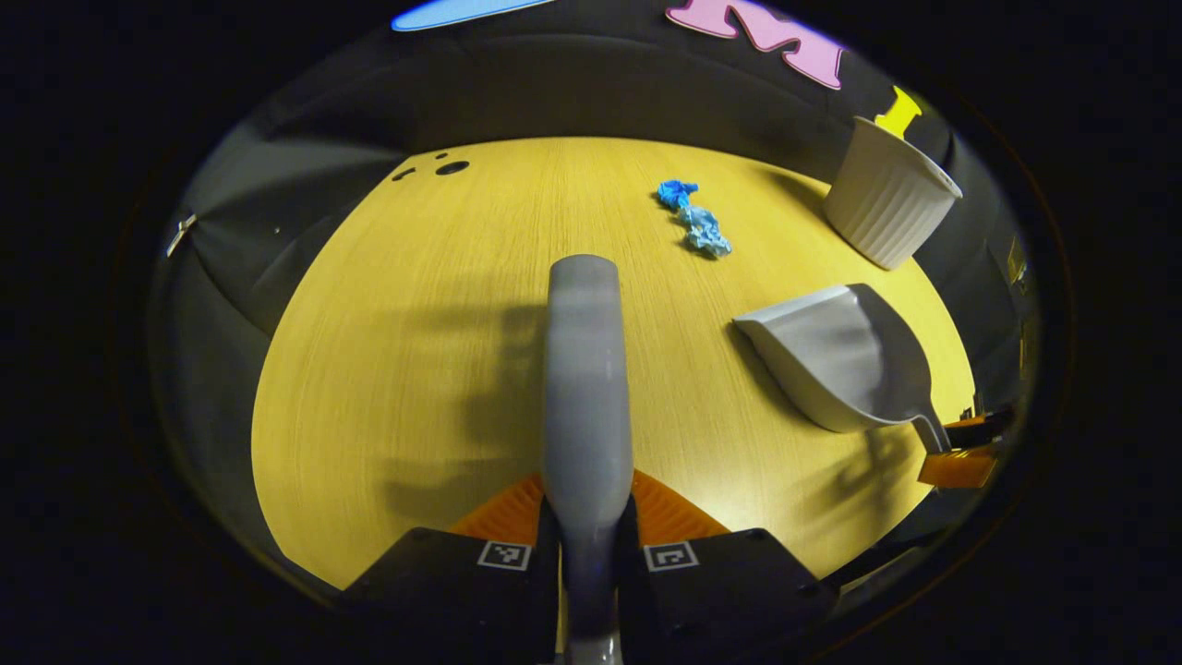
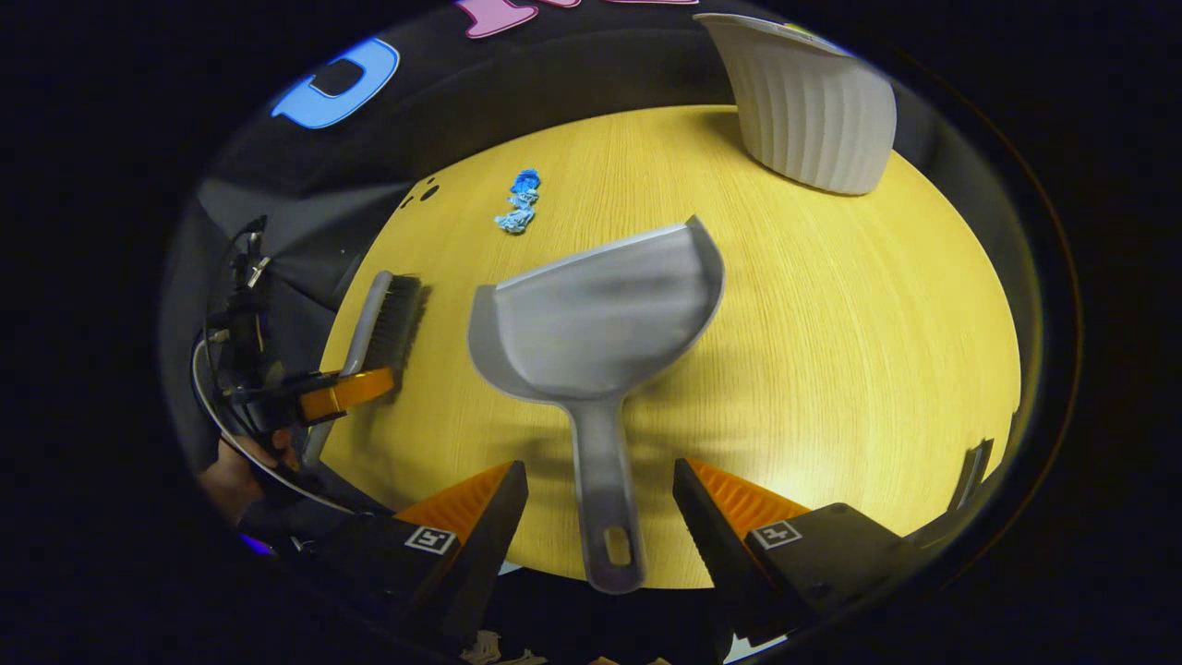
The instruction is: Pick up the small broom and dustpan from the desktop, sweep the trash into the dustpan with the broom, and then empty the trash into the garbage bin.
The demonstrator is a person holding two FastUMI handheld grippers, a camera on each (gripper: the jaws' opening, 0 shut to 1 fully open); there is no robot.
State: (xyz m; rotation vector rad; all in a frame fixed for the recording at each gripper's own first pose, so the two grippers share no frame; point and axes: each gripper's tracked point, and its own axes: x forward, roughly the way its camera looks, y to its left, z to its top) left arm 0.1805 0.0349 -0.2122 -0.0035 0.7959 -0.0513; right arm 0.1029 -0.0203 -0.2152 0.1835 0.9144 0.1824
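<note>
Spreading wide, the yellow wood-grain table (image 2: 831, 369) has open room at its right. A ribbed white garbage bin (image 2: 808, 111), top cut off, stands at the far edge. The grey dustpan (image 2: 600, 314) lies flat, handle between the spread right gripper (image 2: 600, 489) fingers, untouched. The left gripper (image 1: 587, 526) clamps the grey broom (image 1: 584, 369), its bristles hidden. Crumpled blue trash (image 1: 694, 220) lies beyond.

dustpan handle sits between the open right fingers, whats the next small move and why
Probably close the right gripper on the dustpan handle: its fingers stand open on either side, not yet touching, while the left gripper already clamps the broom.
</note>
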